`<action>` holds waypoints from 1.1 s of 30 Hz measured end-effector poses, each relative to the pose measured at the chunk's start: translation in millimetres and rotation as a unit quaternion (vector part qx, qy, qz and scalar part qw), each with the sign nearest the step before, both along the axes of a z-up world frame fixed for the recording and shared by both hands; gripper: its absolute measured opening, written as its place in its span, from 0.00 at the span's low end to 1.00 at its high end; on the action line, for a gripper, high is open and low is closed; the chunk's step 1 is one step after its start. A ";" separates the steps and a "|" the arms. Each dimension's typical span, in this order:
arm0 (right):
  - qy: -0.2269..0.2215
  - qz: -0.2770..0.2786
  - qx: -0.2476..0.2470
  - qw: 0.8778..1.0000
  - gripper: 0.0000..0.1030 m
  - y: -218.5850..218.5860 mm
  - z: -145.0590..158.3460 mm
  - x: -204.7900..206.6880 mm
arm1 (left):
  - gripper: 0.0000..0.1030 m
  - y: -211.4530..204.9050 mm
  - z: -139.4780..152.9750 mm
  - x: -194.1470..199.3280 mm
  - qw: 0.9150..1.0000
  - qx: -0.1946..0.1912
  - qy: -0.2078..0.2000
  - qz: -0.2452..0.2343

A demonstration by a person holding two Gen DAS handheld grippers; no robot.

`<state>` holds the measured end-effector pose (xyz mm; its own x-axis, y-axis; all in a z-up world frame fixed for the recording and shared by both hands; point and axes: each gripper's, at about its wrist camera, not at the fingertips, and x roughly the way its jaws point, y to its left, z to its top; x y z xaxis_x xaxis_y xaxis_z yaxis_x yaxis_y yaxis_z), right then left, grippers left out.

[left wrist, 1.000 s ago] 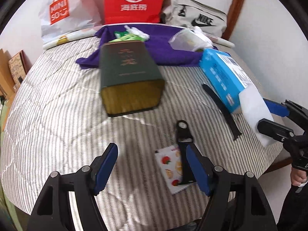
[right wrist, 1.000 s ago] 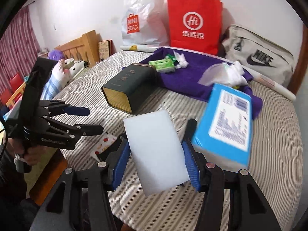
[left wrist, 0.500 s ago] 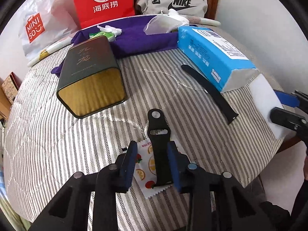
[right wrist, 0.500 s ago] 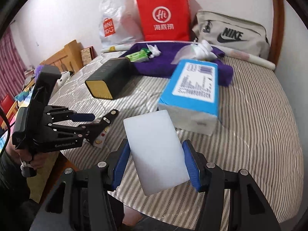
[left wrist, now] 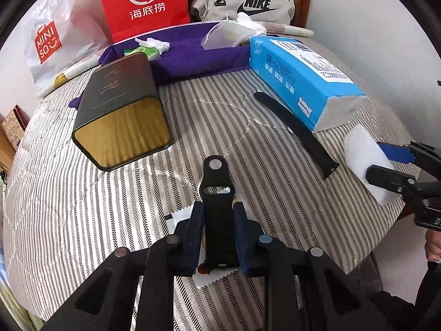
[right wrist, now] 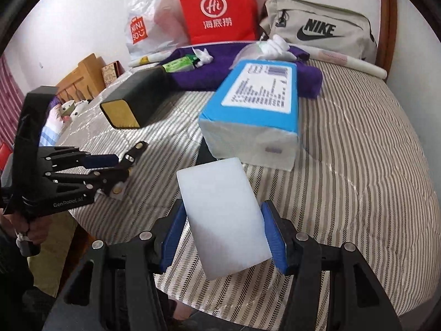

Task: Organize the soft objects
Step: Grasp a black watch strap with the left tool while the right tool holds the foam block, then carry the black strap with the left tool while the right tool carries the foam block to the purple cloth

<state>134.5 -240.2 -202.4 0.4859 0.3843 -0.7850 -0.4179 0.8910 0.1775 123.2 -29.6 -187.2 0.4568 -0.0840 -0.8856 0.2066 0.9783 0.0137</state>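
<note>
Striped quilted bed (left wrist: 275, 193), bags lined against the wall.
Black rubber strap (left wrist: 217, 215) is being clamped as left gripper (left wrist: 219, 237) jaws close, half hiding a fruit-print sachet (left wrist: 179, 218); white foam block (right wrist: 223, 220) is being gripped by right gripper (right wrist: 223, 237).

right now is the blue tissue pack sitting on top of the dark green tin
No, the blue tissue pack lies on the striped bedcover, apart from the dark green tin.

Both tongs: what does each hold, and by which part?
Left tongs, having just closed, pinch the black strap across its width, mid-length. Right tongs clamp the white foam block by its long side edges.
</note>
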 end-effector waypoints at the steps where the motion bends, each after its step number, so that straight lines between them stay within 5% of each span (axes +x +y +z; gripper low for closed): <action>1: -0.001 -0.002 -0.003 1.000 0.54 -0.8 -1.1 0.0 | 0.20 0.9 0.8 -0.8 1.000 0.001 0.001 0.001; 19: -0.004 -0.030 -0.008 1.000 0.54 -4.2 -9.3 4.4 | 0.20 15.5 0.8 -6.6 0.999 -0.034 -0.022 0.029; 33: -0.018 -0.040 0.002 0.999 0.53 -5.1 15.1 -5.7 | 0.20 54.5 34.6 -23.2 0.992 -0.080 -0.049 0.083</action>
